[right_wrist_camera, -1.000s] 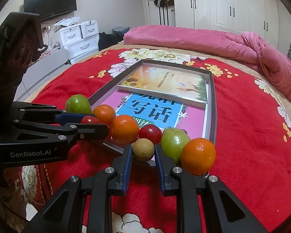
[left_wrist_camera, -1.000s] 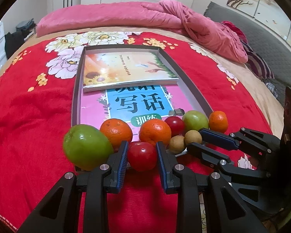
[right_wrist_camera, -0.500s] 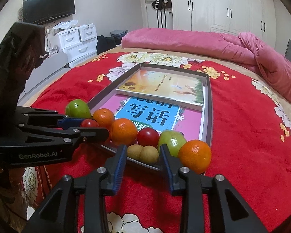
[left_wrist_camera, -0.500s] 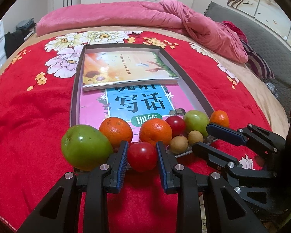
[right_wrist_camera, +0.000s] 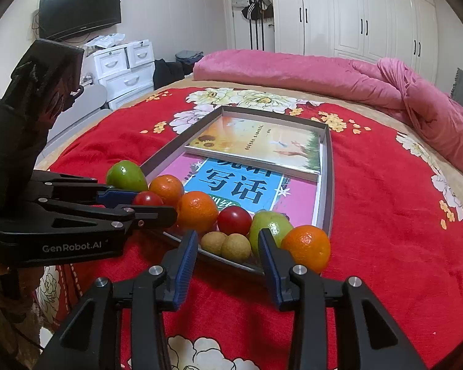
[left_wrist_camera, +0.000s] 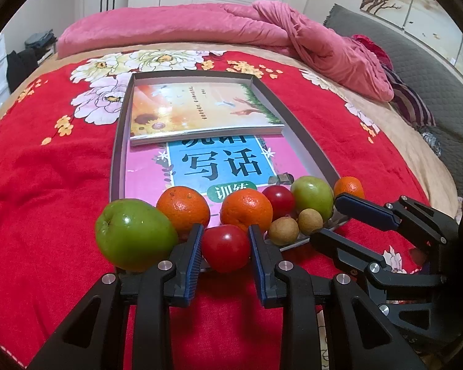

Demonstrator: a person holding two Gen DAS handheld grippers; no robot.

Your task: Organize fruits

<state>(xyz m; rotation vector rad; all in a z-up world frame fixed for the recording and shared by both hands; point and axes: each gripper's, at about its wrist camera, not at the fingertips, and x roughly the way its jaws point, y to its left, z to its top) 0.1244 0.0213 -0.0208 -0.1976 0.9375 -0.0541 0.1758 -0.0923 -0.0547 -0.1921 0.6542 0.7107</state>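
A row of fruit lines the near end of the grey tray (left_wrist_camera: pixel 117 154). My left gripper (left_wrist_camera: pixel 225 231) is shut on a red tomato (left_wrist_camera: pixel 226 248), between a big green apple (left_wrist_camera: pixel 135 234) and two oranges (left_wrist_camera: pixel 247 209). In the right wrist view my right gripper (right_wrist_camera: pixel 227 237) has its jaws opening. Two small brown fruits (right_wrist_camera: pixel 225 245) lie side by side between them, and the pads stand clear of both. A second tomato (right_wrist_camera: pixel 234 220), a green apple (right_wrist_camera: pixel 270 225) and an orange (right_wrist_camera: pixel 307 248) sit close by. The left gripper (right_wrist_camera: pixel 139 203) comes in from the left.
Two books (left_wrist_camera: pixel 206 111) lie flat in the tray on the red flowered bedspread (left_wrist_camera: pixel 46 185). A pink quilt (left_wrist_camera: pixel 308 40) is heaped at the far side. White drawers (right_wrist_camera: pixel 123 64) and a television (right_wrist_camera: pixel 80 6) stand beyond the bed on the left.
My right gripper has opened and let go of the small brown fruit, which now lies beside the other one at the tray's near edge. The left gripper and its tomato have not moved.
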